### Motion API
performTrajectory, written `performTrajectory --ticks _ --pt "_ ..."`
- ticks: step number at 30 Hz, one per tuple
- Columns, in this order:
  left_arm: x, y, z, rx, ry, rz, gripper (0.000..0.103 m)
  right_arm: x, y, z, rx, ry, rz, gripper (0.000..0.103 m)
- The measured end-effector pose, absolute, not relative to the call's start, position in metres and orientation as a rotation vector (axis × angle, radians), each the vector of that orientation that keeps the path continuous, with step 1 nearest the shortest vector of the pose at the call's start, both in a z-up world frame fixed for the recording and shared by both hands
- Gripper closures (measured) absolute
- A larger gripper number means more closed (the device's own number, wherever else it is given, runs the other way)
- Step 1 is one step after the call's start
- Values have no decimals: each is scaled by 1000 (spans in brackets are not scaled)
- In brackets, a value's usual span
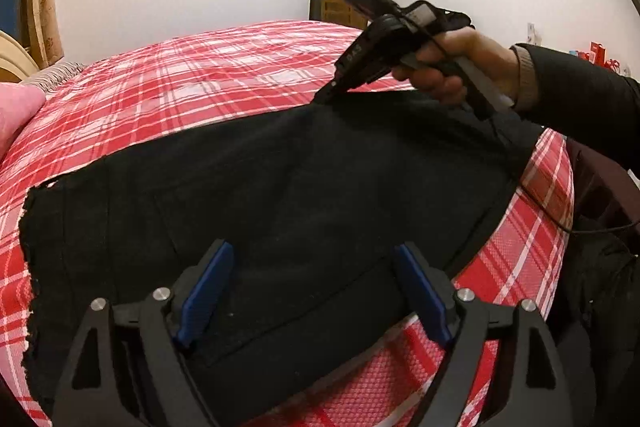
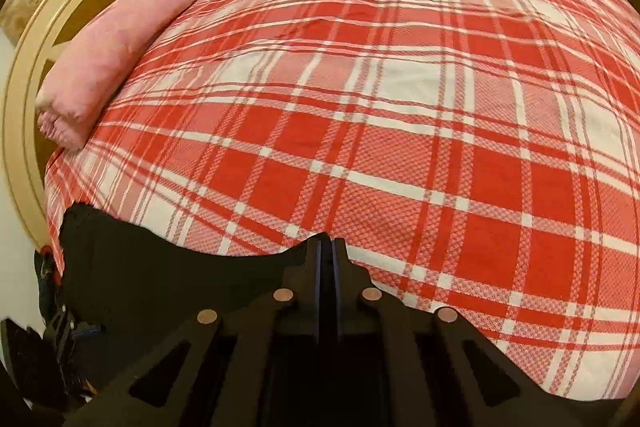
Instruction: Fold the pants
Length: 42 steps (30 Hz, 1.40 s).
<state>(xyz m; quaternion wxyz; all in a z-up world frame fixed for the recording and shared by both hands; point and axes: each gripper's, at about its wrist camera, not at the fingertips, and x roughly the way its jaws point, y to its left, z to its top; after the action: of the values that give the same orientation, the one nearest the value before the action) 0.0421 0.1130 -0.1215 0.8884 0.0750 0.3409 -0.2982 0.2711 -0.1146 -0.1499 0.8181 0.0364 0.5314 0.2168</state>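
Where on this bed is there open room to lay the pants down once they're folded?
The widest bare patch is the plaid bedspread beyond the black pants, running from the pink pillow across to the far edge. The near edge is crowded: the pants cover it, with the open left gripper over them and the right gripper pinching their far edge.

Plaid bed (image 2: pixel 400 107); black pants (image 1: pixel 280 187), pink pillow (image 2: pixel 112 59)

The room is bright with soft, even light. Everything bends round at the edges. The black pants (image 1: pixel 280 187) look too dark to show folds.
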Motion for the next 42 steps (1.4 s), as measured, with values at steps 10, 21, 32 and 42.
performTrajectory --ticks 10,21,32,42 --pt "35 62 -75 109 636 -685 18 138 -309 -72 186 971 325 43" --pt "36 -140 -89 364 692 -1013 40 -9 -575 -76 545 833 -240 43" --pt "44 -224 -120 517 768 -1025 58 -12 -626 -116 668 798 -337 43" --pt "46 -236 -118 561 746 -1025 69 -12 -642 -134 696 788 -407 50"
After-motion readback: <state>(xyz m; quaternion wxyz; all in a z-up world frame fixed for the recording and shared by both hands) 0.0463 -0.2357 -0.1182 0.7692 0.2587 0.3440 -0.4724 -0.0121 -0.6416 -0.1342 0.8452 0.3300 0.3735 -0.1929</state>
